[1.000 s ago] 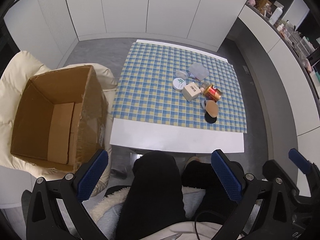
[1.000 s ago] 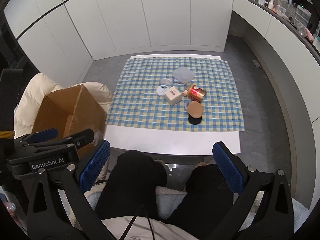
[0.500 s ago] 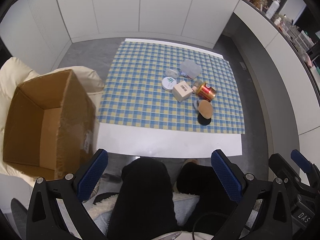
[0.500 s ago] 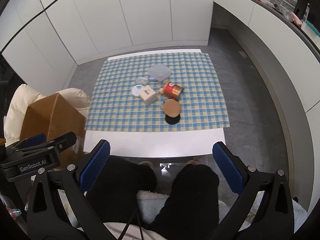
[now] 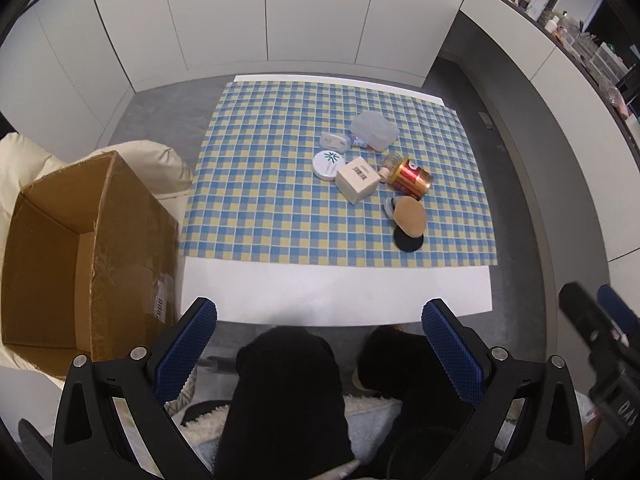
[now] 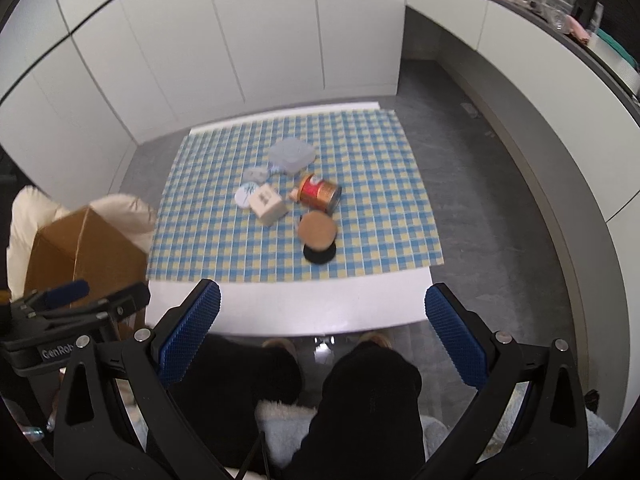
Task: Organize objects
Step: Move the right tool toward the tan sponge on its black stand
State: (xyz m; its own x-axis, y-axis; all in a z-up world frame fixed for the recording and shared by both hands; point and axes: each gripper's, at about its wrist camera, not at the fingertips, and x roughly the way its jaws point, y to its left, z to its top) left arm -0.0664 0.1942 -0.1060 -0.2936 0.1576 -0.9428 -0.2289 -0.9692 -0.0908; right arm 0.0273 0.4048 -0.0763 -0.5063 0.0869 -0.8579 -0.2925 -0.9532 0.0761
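Small objects cluster on the checked cloth: a red can [image 5: 411,179] [image 6: 321,193] on its side, a cream box [image 5: 357,185] [image 6: 268,204], a round white tin [image 5: 328,164] [image 6: 243,195], a clear plastic lid [image 5: 375,129] [image 6: 291,153], a tan puff [image 5: 409,215] [image 6: 317,230] over a black disc [image 5: 408,241]. An open cardboard box [image 5: 76,256] [image 6: 86,254] stands left of the table. My left gripper [image 5: 319,348] is open and empty above the person's knees. My right gripper [image 6: 322,330] is likewise open and empty, short of the table's near edge.
The white table [image 5: 336,288] carries a blue-yellow checked cloth [image 5: 264,184]. A cream cushion [image 5: 24,168] lies under the cardboard box. White cabinets [image 5: 272,12] line the back; a counter with clutter [image 6: 560,12] runs along the right. The person's dark trousers [image 5: 288,392] fill the foreground.
Both grippers have shifted: the table and objects sit further left in the right view and lower in the left view. Both stay open and empty.
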